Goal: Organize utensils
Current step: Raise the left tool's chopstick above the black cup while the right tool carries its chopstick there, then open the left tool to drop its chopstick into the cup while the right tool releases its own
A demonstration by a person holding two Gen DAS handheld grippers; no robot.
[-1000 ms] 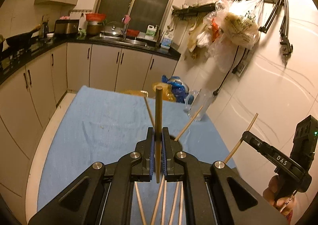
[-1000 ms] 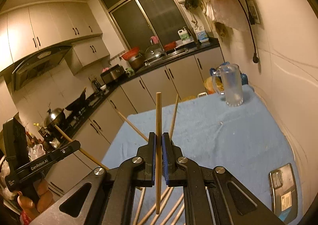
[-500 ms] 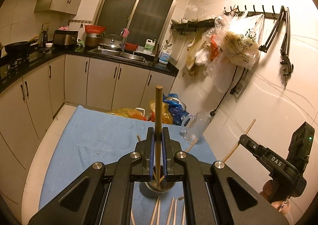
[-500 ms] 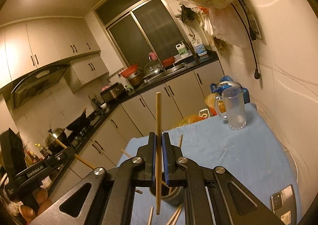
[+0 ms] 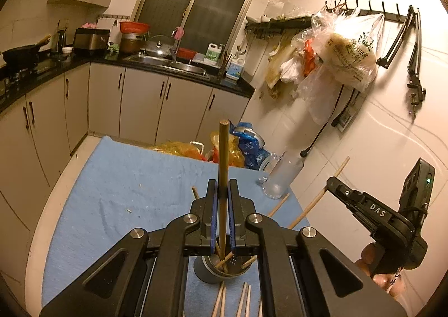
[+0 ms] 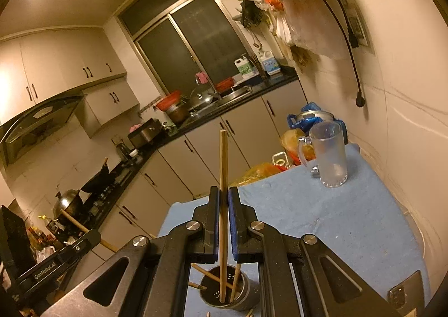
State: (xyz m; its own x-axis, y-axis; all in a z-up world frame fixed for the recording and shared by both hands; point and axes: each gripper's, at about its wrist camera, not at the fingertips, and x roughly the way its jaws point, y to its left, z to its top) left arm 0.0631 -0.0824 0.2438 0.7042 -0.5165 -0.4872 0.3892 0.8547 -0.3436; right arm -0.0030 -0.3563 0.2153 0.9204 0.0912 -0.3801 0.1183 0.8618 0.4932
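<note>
My left gripper (image 5: 222,191) is shut on an upright wooden chopstick (image 5: 223,166) whose lower end hangs over a grey metal holder cup (image 5: 221,270) with chopsticks in it. My right gripper (image 6: 223,196) is shut on another upright chopstick (image 6: 223,171) whose lower tip reaches into the same holder cup (image 6: 226,291). Several loose chopsticks (image 5: 232,300) lie on the blue cloth (image 5: 126,185) in front of the cup. The right gripper also shows at the right of the left wrist view (image 5: 334,181), the left gripper at the lower left of the right wrist view (image 6: 92,236).
A glass mug (image 6: 329,159) stands at the table's far right corner, also in the left wrist view (image 5: 281,177). A phone (image 6: 406,293) lies near the right edge. Plastic bags (image 5: 232,146) sit behind the table. A tiled wall (image 5: 378,135) runs along the right.
Both grippers have risen and tilted up with their chopsticks, and the holder cup has come into view below them. The chopsticks' lower ends now hang at the cup's mouth.
</note>
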